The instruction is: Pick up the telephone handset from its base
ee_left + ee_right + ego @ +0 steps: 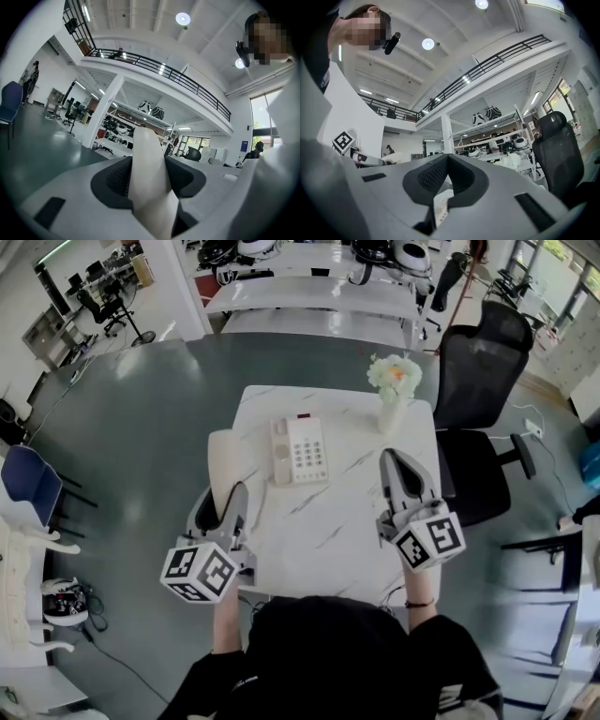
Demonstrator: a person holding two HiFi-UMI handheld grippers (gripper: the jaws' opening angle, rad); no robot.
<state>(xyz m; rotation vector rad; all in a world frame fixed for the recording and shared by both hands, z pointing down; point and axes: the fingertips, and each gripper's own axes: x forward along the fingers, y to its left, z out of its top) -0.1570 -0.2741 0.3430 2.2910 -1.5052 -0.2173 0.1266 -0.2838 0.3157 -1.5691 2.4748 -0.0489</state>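
Note:
The cream telephone handset (221,457) is off its base and stands raised at the table's left edge, with my left gripper (229,495) shut on it. In the left gripper view the handset (146,161) fills the gap between the dark pads (115,180). The telephone base (299,450), white with a keypad, lies on the white marble table (328,521) to the handset's right. My right gripper (397,468) hovers at the table's right side, its jaws together on nothing. The tips of my right gripper (447,157) meet in the right gripper view.
A vase of pale flowers (394,388) stands at the table's far right corner. A black office chair (480,399) sits right of the table, and a blue chair (28,486) stands on the floor at left. More desks fill the room behind.

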